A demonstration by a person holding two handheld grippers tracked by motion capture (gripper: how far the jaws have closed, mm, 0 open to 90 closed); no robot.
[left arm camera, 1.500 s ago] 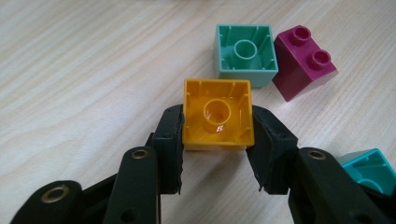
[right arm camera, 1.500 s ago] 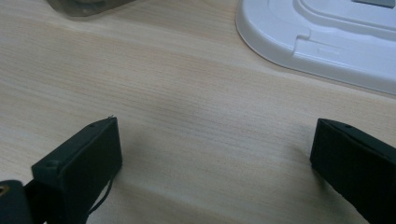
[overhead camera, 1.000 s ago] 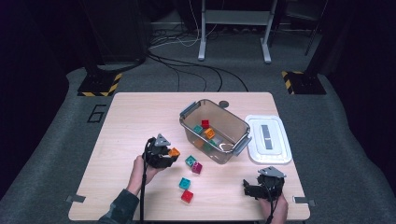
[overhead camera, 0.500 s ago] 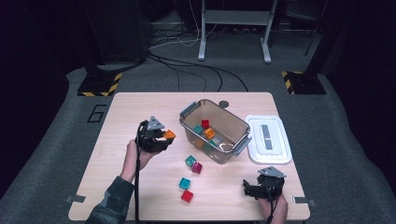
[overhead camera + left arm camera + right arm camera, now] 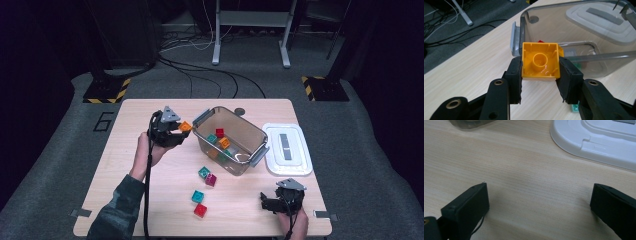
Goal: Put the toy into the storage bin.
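Item: orange brick (image 5: 540,62) | held: our left gripper (image 5: 176,131), jaws pinching it | change: we lifted it off the bench (image 5: 125,165), now beside the clear bin (image 5: 252,137) | next: drop in | right gripper (image 5: 280,200): jaws spread, idle

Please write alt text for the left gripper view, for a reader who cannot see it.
The left gripper grips an orange block between its black jaws, hollow underside toward the camera. Behind it, a clear bin stands on the wooden table.
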